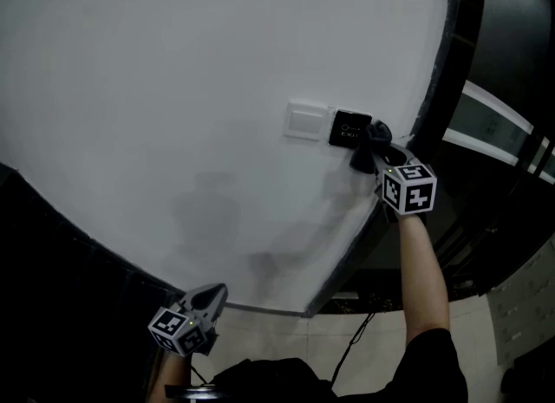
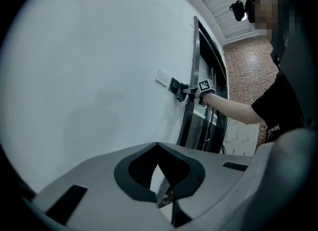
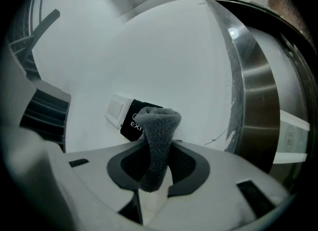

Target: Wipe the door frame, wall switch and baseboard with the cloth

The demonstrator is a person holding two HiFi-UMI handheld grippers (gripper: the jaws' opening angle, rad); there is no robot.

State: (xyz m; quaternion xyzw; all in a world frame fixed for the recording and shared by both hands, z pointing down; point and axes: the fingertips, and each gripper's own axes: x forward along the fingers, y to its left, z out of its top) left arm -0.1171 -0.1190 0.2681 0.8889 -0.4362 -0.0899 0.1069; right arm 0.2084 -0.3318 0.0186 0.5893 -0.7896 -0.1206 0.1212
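The right tool [image 1: 386,163] clamps the grey cloth [image 1: 370,143] at the black wall switch [image 1: 347,129]. The left tool [image 1: 212,295] hangs low, clenched on nothing.

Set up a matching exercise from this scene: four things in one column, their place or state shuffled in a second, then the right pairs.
Things
1. cloth
2. white switch
3. black exit button
4. left gripper

Places or states
A. held low, nothing between its jaws
B. on the wall, farther from the door frame
C. clamped in the right gripper
D. on the wall, nearer the door frame

Pairs: 1-C, 2-B, 3-D, 4-A
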